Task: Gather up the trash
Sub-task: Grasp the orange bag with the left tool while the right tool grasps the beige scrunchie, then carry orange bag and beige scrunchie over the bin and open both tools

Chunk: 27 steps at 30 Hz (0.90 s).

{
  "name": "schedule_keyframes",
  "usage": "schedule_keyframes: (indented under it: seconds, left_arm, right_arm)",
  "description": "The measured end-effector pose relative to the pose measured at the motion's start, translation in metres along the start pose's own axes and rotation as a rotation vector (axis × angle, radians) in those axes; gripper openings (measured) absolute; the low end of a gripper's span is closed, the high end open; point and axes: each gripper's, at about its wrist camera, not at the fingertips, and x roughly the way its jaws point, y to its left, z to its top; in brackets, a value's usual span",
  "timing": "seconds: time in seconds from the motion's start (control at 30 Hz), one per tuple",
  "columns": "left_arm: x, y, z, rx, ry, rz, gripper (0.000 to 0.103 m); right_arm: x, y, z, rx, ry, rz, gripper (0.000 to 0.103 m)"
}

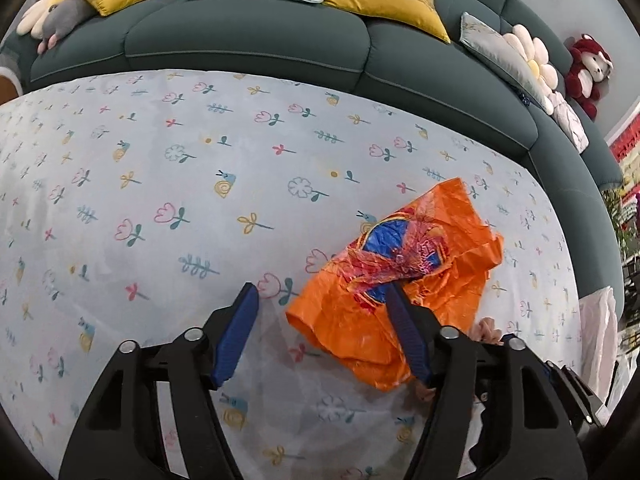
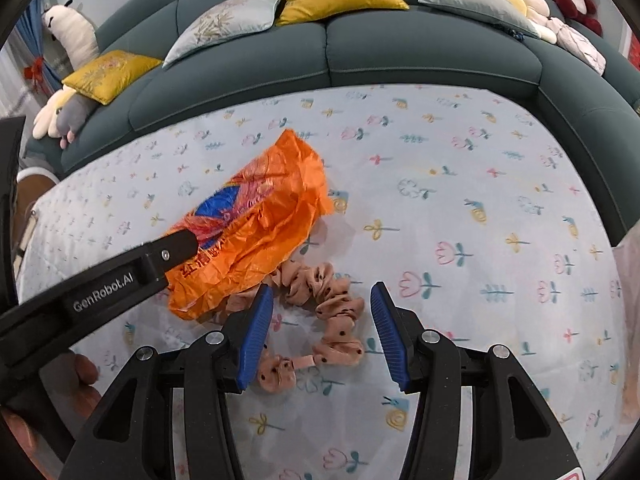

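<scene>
A crumpled orange plastic bag with a blue and red print lies on the flowered tablecloth. My left gripper is open; its right finger lies over the bag and its left finger is beside the bag's left edge. In the right wrist view the bag lies left of centre, with the left gripper's finger on it. A pink dotted scrunchie lies partly under the bag. My right gripper is open, with its fingers on either side of the scrunchie.
A dark green sofa with yellow and grey cushions and plush toys curves behind the table. A red teddy bear sits at the far right. A pale translucent bag hangs at the table's right edge.
</scene>
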Motion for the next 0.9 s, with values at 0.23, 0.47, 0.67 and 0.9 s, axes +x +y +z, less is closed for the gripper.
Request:
schedule_keyframes:
  seconds: [0.23,0.47,0.67,0.9]
  left_arm:
    - [0.002,-0.013,-0.005,0.067,-0.008,-0.026,0.009]
    - [-0.02,-0.033,-0.014,0.114,-0.039,-0.013,0.006]
    - [-0.051,-0.058,-0.021,0.143,-0.065,-0.022,0.006]
    - [-0.081,-0.107,-0.04,0.216,-0.079,-0.04,0.005]
  right_arm:
    - [-0.001,0.002,-0.01,-0.037,-0.01,-0.038,0.016]
    - [-0.025,-0.012,-0.021,0.001,-0.019,-0.02,0.013]
    - [-0.068,-0.037,-0.023,0.046,-0.074,-0.023,0.013]
    - [-0.12,-0.079,-0.031,0.102,-0.14,-0.046,0.013]
